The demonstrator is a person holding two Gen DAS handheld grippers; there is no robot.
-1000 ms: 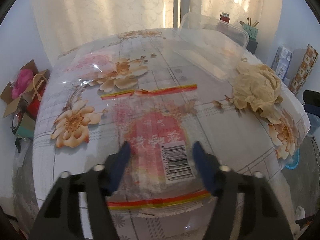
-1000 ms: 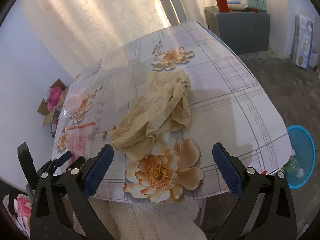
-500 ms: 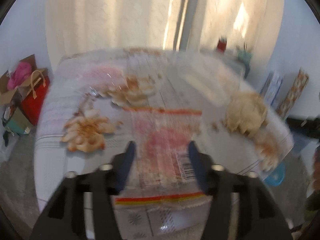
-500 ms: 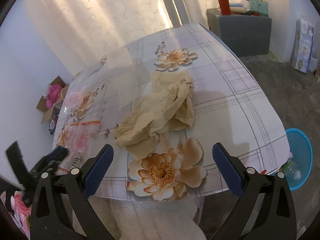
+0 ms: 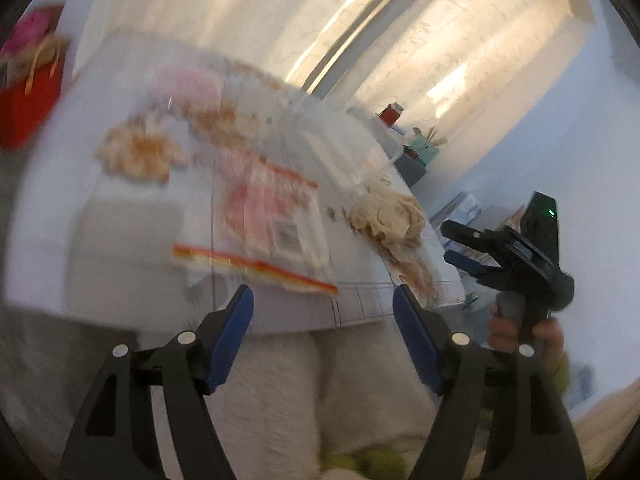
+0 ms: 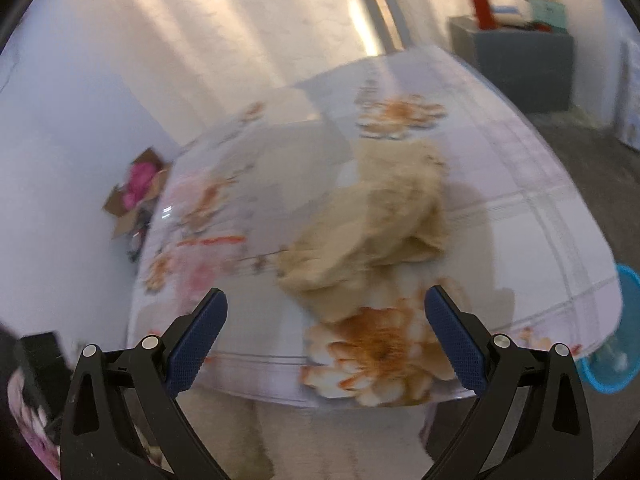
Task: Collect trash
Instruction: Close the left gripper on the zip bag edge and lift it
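Trash is all on the counter (image 5: 120,264) as far as I can see, so I judge the collecting barely begun. Ahead of my left claw (image 5: 322,322), just past its tips, lies the clear plastic wrapper (image 5: 272,224) with red stripes and a barcode; the jaws are opening with nothing between them. Ahead of my right claw (image 6: 326,332) sits the crumpled brown paper (image 6: 372,232), untouched; those jaws stand wide and hold nothing. Off to its right, on the floor below the counter edge, a blue bin (image 6: 614,364) waits. Both pieces remain to be picked up and dropped there.
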